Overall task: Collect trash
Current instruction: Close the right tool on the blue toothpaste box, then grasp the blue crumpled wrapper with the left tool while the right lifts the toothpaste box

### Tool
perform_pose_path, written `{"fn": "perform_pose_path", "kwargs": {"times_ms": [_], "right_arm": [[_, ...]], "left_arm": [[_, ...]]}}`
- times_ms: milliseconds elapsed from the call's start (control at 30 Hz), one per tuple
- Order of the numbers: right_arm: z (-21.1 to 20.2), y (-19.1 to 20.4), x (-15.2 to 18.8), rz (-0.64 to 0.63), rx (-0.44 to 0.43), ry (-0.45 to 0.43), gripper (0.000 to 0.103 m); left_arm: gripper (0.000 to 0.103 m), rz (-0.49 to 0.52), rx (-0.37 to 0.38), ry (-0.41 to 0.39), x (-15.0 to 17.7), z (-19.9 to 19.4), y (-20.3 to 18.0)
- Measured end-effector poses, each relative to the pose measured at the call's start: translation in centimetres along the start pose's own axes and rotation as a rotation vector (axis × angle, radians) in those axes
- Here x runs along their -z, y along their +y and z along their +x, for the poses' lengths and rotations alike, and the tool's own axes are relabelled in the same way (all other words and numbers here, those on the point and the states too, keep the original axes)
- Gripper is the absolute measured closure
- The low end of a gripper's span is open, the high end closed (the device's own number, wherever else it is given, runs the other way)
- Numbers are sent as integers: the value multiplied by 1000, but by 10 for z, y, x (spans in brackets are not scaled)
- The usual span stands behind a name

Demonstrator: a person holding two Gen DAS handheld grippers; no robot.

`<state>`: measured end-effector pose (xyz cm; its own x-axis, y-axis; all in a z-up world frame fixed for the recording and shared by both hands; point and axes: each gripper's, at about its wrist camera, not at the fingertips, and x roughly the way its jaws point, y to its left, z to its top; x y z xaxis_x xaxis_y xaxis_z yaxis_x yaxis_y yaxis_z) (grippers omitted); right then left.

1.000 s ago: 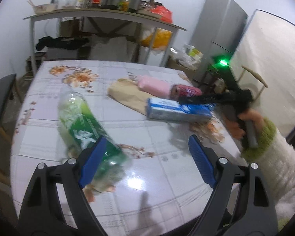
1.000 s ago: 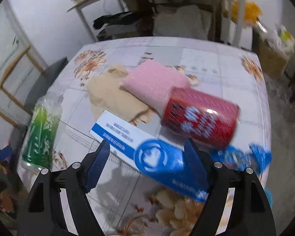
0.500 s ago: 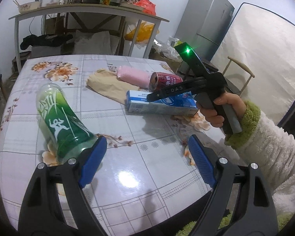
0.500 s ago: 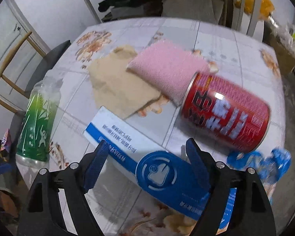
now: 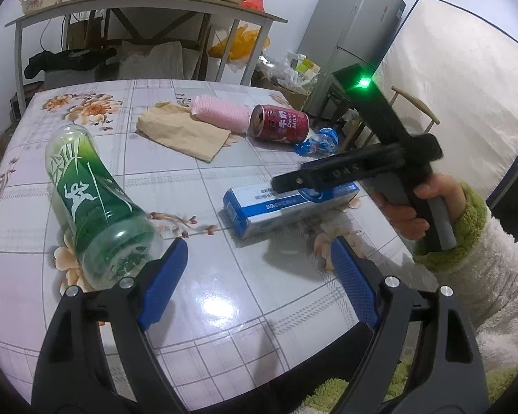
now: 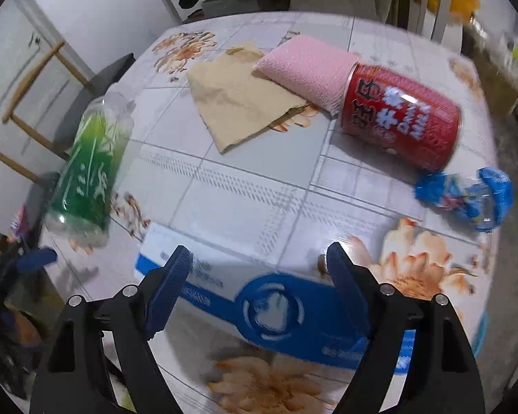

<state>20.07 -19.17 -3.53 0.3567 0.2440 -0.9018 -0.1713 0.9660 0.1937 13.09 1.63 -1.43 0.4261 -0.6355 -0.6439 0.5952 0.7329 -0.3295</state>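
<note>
Six bits of trash are spread over the floral tabletop (image 5: 224, 310) right now. Nearest the left tool (image 5: 255, 269) is a green plastic bottle (image 5: 93, 203), lying on its side with its clear base just beside the left blue pad. That tool is spread wide and pinching nothing, just bare tabletop between its pads.

Over on the right, the right tool (image 6: 255, 276) hangs above a blue and white box (image 6: 259, 296) that lies flat near the table edge. Its jaws are spread wide too, one on each side of the box from above, but I see no pad pressing on it. A hand (image 5: 418, 207) in a fuzzy white sleeve with a green cuff grips the handle.

Further back there's a red drink can (image 6: 400, 117) on its side, with a pink roll (image 6: 310, 69) touching its top end, and that roll overlaps a tan paper sheet (image 6: 234, 100). A crumpled blue wrapper (image 6: 466, 196) sits just beside the can, near the table's edge.
</note>
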Motion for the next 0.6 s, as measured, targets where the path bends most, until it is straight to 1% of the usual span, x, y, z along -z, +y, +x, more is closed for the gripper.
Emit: {"fn": "perform_pose_path", "kwargs": {"times_ms": [33,67,167,233,333,433,467,500,533,600], "right_arm": [[-3,1,2,-16,-10,-9,23],[-6,3,6,-39,-21,-19,20],[-5,5,12,-74,6,-18,18],[-4,2,15,-68,12,-9,18],[-4,-3,18,-49,-2,-9,18],[-2,-13,21,3,-17,-3,17],[-2,-17,22,25,-25,0,17],[-2,-20,24,45,-31,0,17],[-2,-23,26,70,-41,2,17],[-2,-31,32,127,-68,7,17]], "left_arm": [[22,1,-1,-1,0,0,0],[22,1,-1,0,1,0,0],[23,-1,4,6,1,2,0],[24,-1,5,12,2,3,-1],[28,0,21,21,3,7,-4],[39,4,39,50,6,18,-9],[46,9,41,72,7,25,-12],[52,15,36,89,9,31,-15],[56,25,27,107,10,37,-18],[67,45,7,144,12,51,-25]]}}
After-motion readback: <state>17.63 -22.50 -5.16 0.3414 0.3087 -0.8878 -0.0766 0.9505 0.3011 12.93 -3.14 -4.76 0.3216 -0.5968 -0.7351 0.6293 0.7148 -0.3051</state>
